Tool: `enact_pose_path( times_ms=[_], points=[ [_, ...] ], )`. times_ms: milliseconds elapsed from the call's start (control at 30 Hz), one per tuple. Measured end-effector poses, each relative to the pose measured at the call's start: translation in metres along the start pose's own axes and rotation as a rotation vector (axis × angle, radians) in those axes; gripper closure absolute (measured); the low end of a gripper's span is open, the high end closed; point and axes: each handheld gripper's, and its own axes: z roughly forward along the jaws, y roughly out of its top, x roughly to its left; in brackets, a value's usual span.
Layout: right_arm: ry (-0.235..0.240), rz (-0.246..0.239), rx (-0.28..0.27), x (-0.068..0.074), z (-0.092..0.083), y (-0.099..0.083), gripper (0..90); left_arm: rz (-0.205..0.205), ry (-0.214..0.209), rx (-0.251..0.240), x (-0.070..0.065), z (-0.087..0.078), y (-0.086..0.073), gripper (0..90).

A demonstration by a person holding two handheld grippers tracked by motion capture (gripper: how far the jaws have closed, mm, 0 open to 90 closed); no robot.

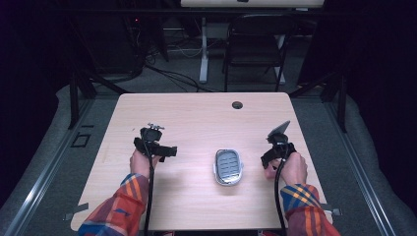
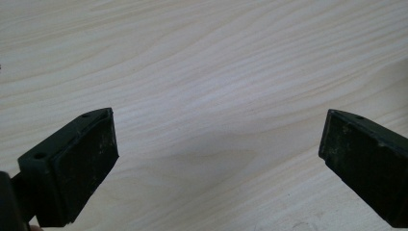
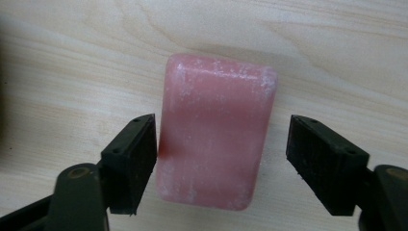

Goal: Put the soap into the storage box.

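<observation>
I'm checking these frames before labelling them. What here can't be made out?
- High view: the pink soap bar lies under the right gripper and hand.
- Right gripper view: whether the left jaw touches the soap; its lower edge is cut off by the jaws.
- High view: the soap dish too small for detail.

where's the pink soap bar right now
In the right gripper view, the pink soap bar lies flat on the wooden table, between the right gripper's open fingers, close against the left one.
</observation>
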Motion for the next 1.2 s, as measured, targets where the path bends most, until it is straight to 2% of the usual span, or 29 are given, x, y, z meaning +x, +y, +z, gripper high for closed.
enact_pose_path(
  times_ms=[33,67,100,200,267,333,433,467,900,1000,1067,1133,1200],
  points=[
    [-0.011,-0.021,0.023,-0.0003,-0.0008,0.0012,27.7,0.003,0.0,-0.001,-0.0004,0.0002,0.0002,0.0],
    [-0.01,0.004,-0.002,0.0025,0.0018,0.0008,28.7,0.005,-0.001,-0.002,-0.0007,0.0006,0.0003,0.0],
    [-0.01,0.004,-0.002,0.0025,0.0018,0.0008,28.7,0.005,-0.001,-0.002,-0.0007,0.0006,0.0003,0.0],
    [-0.002,-0.005,0.044,0.002,0.005,0.0036,32.3,0.005,-0.001,0.0,-0.0005,0.0007,0.0002,0.0],
    [0.009,0.005,0.05,0.0022,0.007,0.0041,35.2,-0.001,0.001,0.0,-0.0003,0.0003,0.0,0.0],
    [-0.007,0.0,0.068,0.0011,0.0061,0.0046,36.7,0.004,0.004,-0.002,-0.0004,0.0003,0.0004,0.0],
    [-0.01,0.004,0.064,0.0013,0.0067,0.0047,36.9,0.008,0.002,0.0,-0.001,0.0009,0.0006,0.0],
    [-0.004,0.018,0.047,0.0015,0.0078,0.0039,36.9,0.012,0.003,-0.002,-0.0013,0.0013,0.0006,0.0],
    [-0.002,0.021,0.054,0.0006,0.008,0.004,37.1,0.009,-0.006,-0.004,-0.0009,0.0009,0.0007,0.0],
    [0.006,0.025,0.059,-0.001,0.0074,0.0046,37.5,0.006,-0.008,-0.007,-0.0009,0.0011,0.0008,0.1],
    [-0.005,0.002,0.099,-0.0041,0.0052,0.0061,37.4,0.008,-0.009,-0.005,-0.0007,0.0013,0.0009,0.1],
    [0.006,0.026,0.072,-0.0047,0.0058,0.0047,37.5,0.007,-0.01,-0.007,-0.0003,0.0014,0.0009,0.0],
    [0.008,0.019,0.075,-0.0058,0.0047,0.0044,37.5,0.006,-0.011,-0.004,-0.0001,0.0016,0.001,0.0]
  ],
)
